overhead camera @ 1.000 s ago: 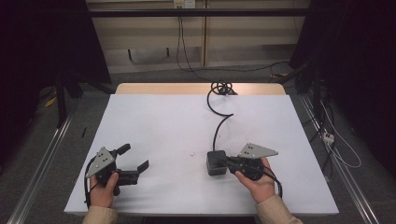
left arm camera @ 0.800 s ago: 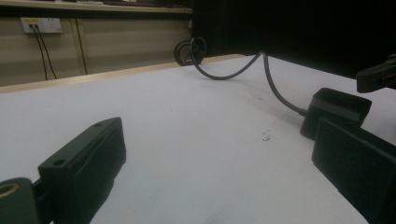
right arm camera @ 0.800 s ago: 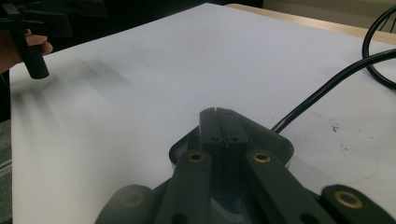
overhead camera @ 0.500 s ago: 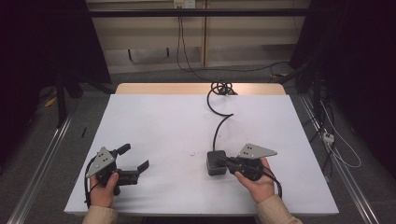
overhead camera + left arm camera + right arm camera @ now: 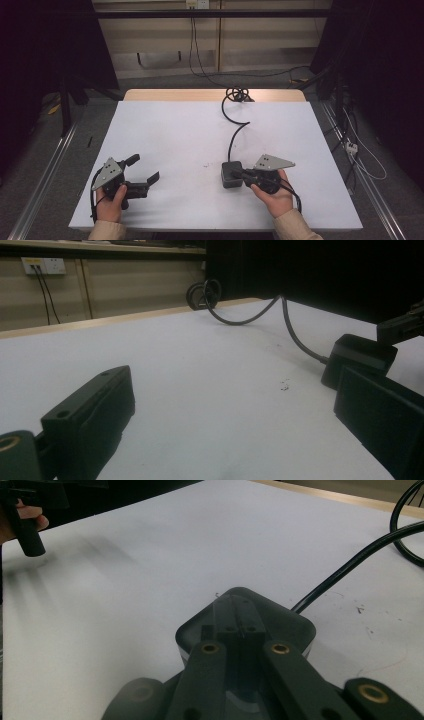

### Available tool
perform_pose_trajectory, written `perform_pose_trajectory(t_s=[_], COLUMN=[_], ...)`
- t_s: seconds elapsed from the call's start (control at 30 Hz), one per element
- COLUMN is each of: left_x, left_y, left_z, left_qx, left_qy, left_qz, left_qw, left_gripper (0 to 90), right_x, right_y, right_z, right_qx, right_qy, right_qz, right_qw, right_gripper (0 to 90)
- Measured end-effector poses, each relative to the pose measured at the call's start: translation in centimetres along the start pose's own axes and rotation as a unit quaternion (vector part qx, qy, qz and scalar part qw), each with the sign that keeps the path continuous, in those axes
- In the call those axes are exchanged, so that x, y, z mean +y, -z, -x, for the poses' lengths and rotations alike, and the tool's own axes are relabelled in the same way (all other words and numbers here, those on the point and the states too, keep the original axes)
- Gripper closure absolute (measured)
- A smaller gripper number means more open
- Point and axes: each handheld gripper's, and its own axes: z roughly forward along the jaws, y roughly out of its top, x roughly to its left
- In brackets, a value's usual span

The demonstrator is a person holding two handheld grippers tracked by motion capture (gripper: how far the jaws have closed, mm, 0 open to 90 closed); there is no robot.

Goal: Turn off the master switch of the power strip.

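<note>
From the high view, the white table (image 5: 200, 135) carries a black box (image 5: 231, 173) toward the near right, with a black cable (image 5: 234, 127) running from it up to a coil at the far edge. The right gripper (image 5: 243, 175) lies just beside the box on its right, held in the person's right hand (image 5: 272, 192), its jaws drawn together at the box's edge. The left gripper (image 5: 142, 171) rests near the table's front left corner in the left hand (image 5: 111, 200), well apart from the box, its jaws spread wide with nothing between them. In the left gripper view, the two jaws stand far apart over bare table, and the box (image 5: 359, 360) sits beyond the right jaw with the cable (image 5: 295, 332) curving away. In the right gripper view, the jaws lie close together, their tips on top of the box (image 5: 245, 620); whether they pinch any part of it I cannot tell.
</note>
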Motion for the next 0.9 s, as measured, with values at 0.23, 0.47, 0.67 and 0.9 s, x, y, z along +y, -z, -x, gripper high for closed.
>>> perform_pose_trajectory(t_s=[0.23,0.47,0.67,0.9], left_x=[-0.03,-0.04,-0.02,-0.02], left_y=[-0.08,-0.09,-0.03,-0.04], left_z=[0.02,0.03,-0.04,0.0], left_qx=[-0.001,-0.001,-0.001,-0.001], left_qy=[-0.001,-0.001,0.0,0.0], left_qz=[-0.002,-0.002,-0.001,-0.001], left_qw=[1.0,1.0,1.0,1.0], left_gripper=[2.8,2.8,2.8,2.8], right_x=[-0.02,-0.04,-0.1,-0.16], right_y=[-0.05,-0.05,-0.13,-0.16], right_z=[0.01,0.09,0.12,0.14], right_qx=[0.001,-0.001,-0.002,-0.002], right_qy=[0.001,0.002,0.002,0.0], right_qz=[0.0,0.0,-0.003,-0.004], right_qw=[1.0,1.0,1.0,1.0], right_gripper=[90.0,90.0,90.0,90.0])
